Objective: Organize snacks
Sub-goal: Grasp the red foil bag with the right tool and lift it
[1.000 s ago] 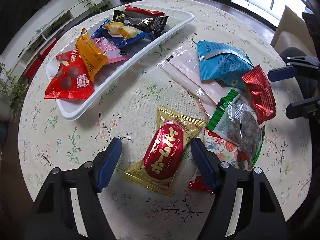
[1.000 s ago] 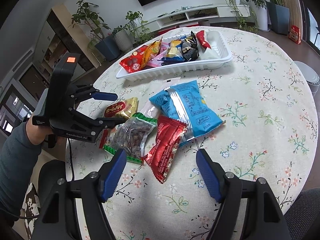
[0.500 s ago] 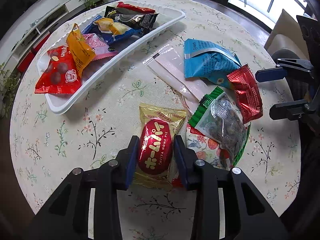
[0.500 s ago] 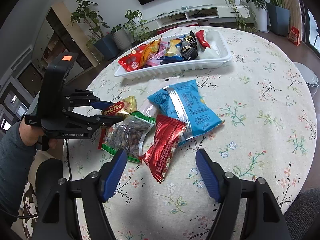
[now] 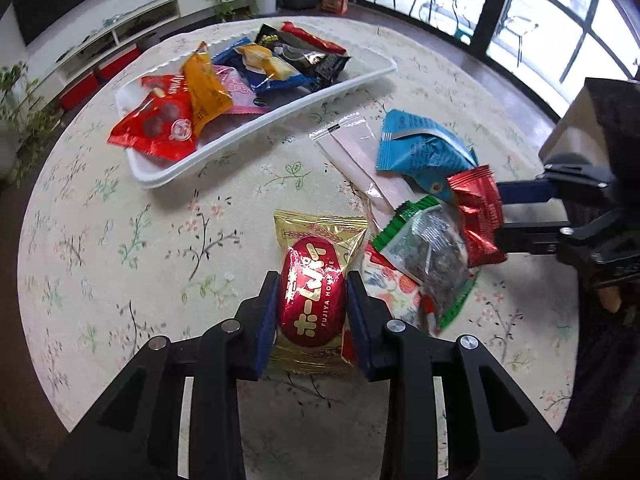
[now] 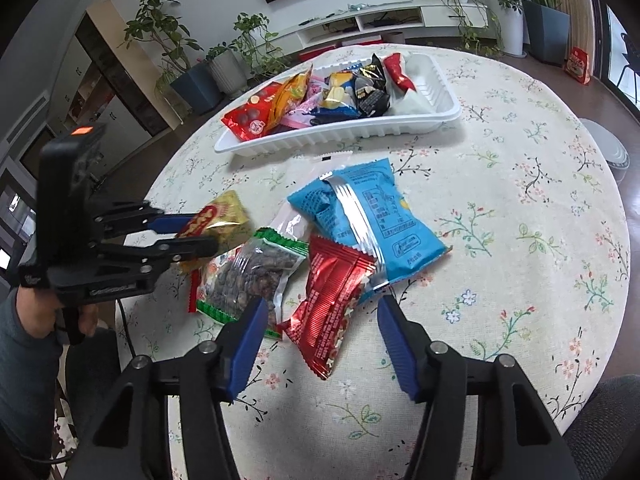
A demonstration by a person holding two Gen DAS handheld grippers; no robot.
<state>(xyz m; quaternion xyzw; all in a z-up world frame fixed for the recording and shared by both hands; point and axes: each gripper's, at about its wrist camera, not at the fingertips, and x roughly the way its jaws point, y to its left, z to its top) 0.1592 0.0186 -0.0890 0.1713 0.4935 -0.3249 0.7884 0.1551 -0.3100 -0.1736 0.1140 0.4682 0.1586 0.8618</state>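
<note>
My left gripper (image 5: pixel 313 280) is shut on a gold packet with a red oval label (image 5: pixel 314 300), its jaws still closing, just above the floral cloth. The right wrist view shows that gripper (image 6: pixel 200 232) gripping the packet (image 6: pixel 228 212) at the left. My right gripper (image 6: pixel 322 306) straddles a red foil packet (image 6: pixel 332 296). Its jaws are closing, but the pads stand clear of the foil. A white tray (image 6: pixel 400 128) at the back holds several snack packets.
A blue bag (image 6: pixel 360 216), a green-edged nut packet (image 6: pixel 256 276) and a clear sachet (image 5: pixel 352 152) lie bunched by the red packet. The round table (image 6: pixel 520 200) drops off close behind both grippers. A hand and sleeve (image 6: pixel 24 320) hold the left gripper.
The left jaws closed onto the gold and red packet and rose a little with it. The right jaws narrowed around the red foil packet without moving off.
</note>
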